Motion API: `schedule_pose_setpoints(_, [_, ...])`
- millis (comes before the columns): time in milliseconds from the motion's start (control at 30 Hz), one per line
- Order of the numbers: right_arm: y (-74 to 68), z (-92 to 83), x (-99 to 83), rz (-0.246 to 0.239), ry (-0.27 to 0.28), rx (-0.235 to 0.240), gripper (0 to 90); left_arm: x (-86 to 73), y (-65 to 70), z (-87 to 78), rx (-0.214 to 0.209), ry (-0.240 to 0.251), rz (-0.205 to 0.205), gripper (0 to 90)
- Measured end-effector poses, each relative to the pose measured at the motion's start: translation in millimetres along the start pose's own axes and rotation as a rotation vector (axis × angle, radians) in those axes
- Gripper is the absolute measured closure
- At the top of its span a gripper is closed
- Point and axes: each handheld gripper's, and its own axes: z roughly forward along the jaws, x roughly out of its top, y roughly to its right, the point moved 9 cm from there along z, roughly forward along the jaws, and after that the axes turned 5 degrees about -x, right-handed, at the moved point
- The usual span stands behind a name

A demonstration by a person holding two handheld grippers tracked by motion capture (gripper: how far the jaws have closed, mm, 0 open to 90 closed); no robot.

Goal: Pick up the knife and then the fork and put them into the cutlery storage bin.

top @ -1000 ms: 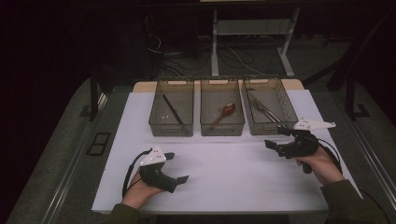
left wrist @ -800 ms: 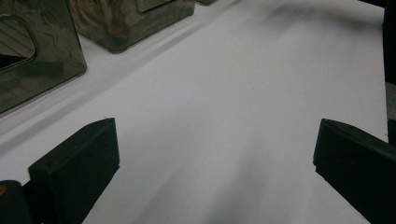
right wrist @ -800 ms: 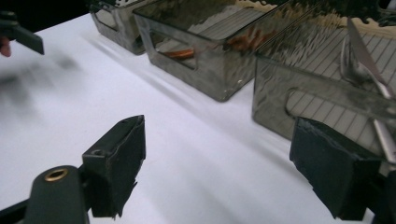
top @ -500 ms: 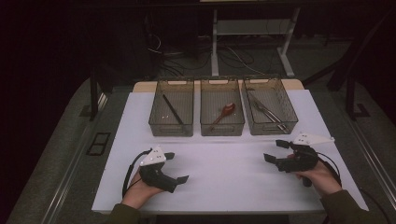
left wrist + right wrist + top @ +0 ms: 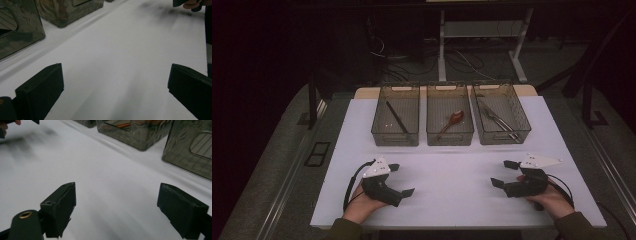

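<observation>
Both grippers wide open, holding nothing: left gripper (image 5: 401,180) and right gripper (image 5: 505,173) sit low over the white table (image 5: 452,200), jaws spread, well apart. Nearest things: 3 clear bins at the far edge, right bin (image 5: 502,120) with metal tongs (image 5: 497,119) inside, lying flat.

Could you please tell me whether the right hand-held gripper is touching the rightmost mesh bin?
Apart. The high view shows bare white table between the right hand-held gripper and the rightmost dark mesh bin.
</observation>
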Motion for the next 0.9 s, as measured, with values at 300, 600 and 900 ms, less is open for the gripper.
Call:
schedule_pose_setpoints(300, [-4.0,-2.5,-6.9,-0.021,-0.009,0.000,13.3,-0.2,0.2,0.4,-0.001,-0.004,0.000,0.0])
schedule_pose_setpoints(600, [-5.3,-2.1,-7.6,-0.044,-0.011,0.003,13.3,-0.4,0.6,0.7,-0.004,-0.006,0.000,0.0])
schedule_pose_setpoints(900, [-4.3,-4.5,-5.7,-0.047,-0.002,-0.001,13.3,-0.8,1.0,1.2,-0.002,-0.011,0.000,0.0])
